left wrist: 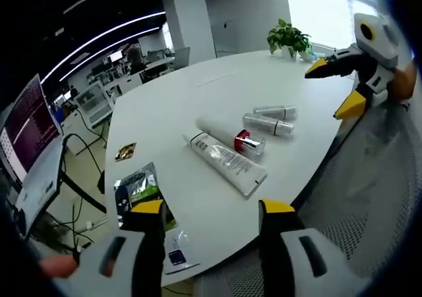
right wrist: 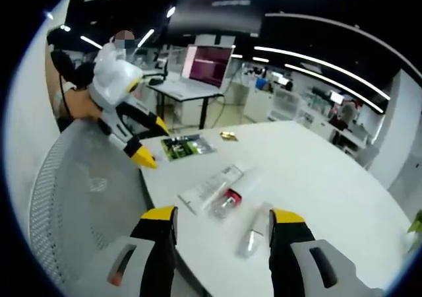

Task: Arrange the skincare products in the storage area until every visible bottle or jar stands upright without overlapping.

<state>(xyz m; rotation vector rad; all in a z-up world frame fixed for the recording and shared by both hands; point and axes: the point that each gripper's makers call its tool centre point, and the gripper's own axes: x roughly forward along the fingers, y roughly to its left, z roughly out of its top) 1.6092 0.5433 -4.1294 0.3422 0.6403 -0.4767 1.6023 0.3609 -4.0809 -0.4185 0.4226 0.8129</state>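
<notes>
Left gripper [left wrist: 212, 208] hovers over near table edge, yellow-tipped jaws spread wide, nothing between them. Right gripper [right wrist: 223, 216] same: jaws parted, empty, above table rim.

Skincare products all lying flat on white table [left wrist: 198, 105], none upright. White tube [left wrist: 227, 163] nearest left gripper, lengthwise across the top. Red-capped bottle [left wrist: 249, 143] just beside tube, on its side. Two clear bottles [left wrist: 268, 124] a little farther out, side by side.

Green packet [left wrist: 140, 190] and small gold sachet [left wrist: 125, 152] off to one side. Potted plant [left wrist: 289, 38] at far edge. Mesh chair [right wrist: 86, 204] at table rim.
</notes>
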